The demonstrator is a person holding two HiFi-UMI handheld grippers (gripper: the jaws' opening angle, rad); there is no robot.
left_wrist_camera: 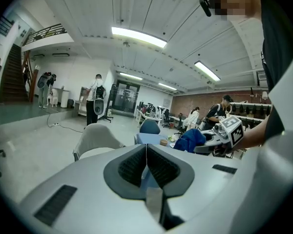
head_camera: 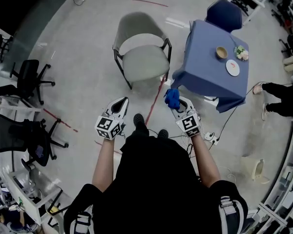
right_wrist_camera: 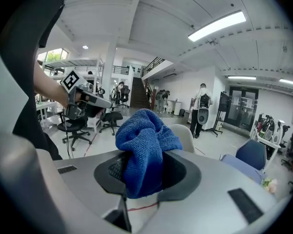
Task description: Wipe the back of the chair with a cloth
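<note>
Head view has the right gripper (head_camera: 177, 105) clamped on a bunched blue cloth (head_camera: 172, 98), the left gripper (head_camera: 121, 102) beside it, jaws together on nothing. The grey chair (head_camera: 144, 57) stands well ahead of both, untouched, so this looks like the approach; next the cloth must reach its curved back (head_camera: 136, 23). Smooth grey floor (head_camera: 83, 87), a blue-covered table (head_camera: 202, 62) ahead-right, office chairs (head_camera: 31, 77) off to the left
</note>
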